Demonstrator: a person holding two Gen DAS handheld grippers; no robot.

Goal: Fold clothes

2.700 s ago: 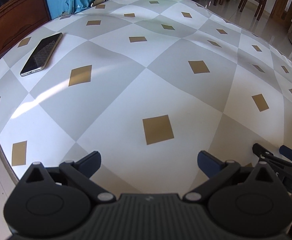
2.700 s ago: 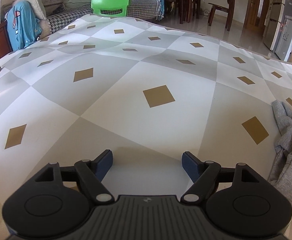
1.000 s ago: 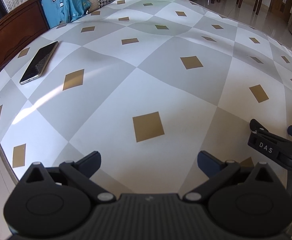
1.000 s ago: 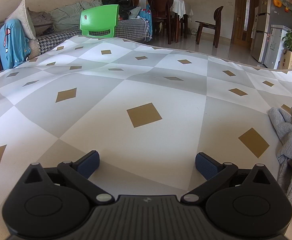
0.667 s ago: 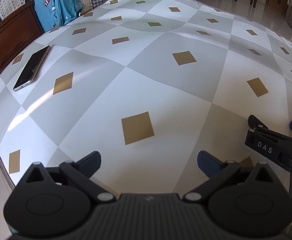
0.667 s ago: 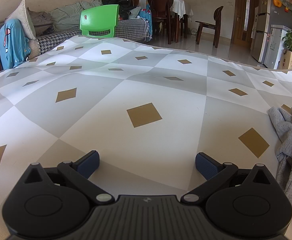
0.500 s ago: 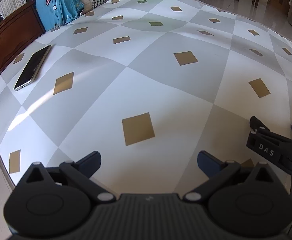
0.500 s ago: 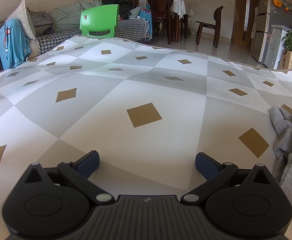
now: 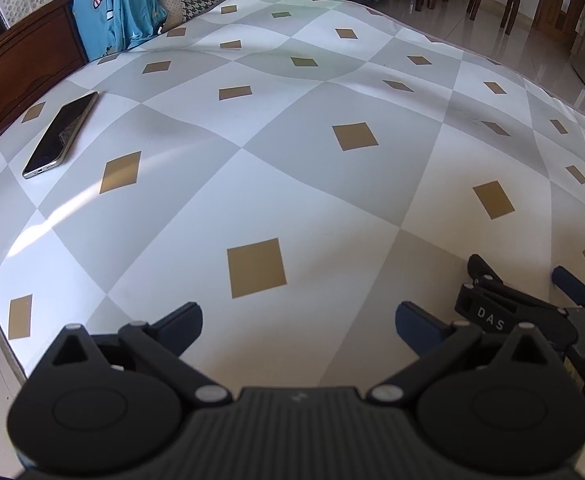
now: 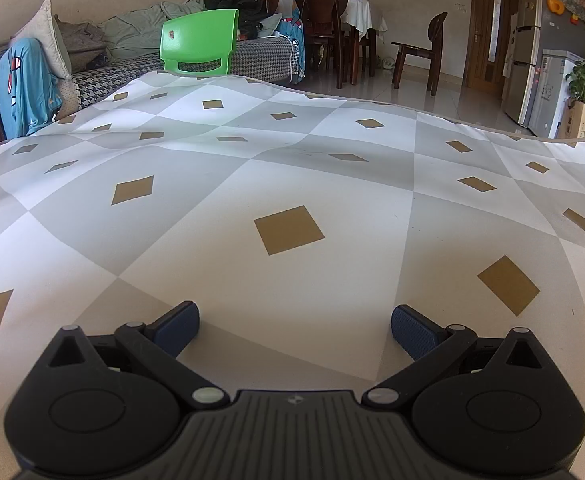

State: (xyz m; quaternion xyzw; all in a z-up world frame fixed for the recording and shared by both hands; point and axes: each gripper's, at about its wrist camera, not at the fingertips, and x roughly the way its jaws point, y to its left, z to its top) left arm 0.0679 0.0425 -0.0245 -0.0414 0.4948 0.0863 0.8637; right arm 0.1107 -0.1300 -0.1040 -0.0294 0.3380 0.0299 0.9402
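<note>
No garment lies on the table (image 9: 292, 184) in either view; its cloth is a white and grey check with gold diamonds. My left gripper (image 9: 298, 320) hovers open over the near edge with nothing between its fingers. My right gripper (image 9: 524, 276) shows in the left wrist view at the lower right, open and close beside the left one. In the right wrist view the right gripper (image 10: 294, 322) stands open and empty above the bare cloth (image 10: 292, 184). A blue printed garment (image 9: 108, 12) hangs off the sofa beyond the table's far left corner.
A phone (image 9: 60, 136) lies near the table's left edge. A green plastic chair (image 10: 200, 46) stands at the far edge, with a sofa (image 10: 252, 56) piled with clothes behind it. Wooden furniture (image 9: 20, 64) flanks the left side. Dining chairs (image 10: 420, 48) and a fridge (image 10: 532, 60) are further back.
The grey garment that showed at the right edge of the right wrist view is out of frame now. Both grippers stay open and have hardly moved.
</note>
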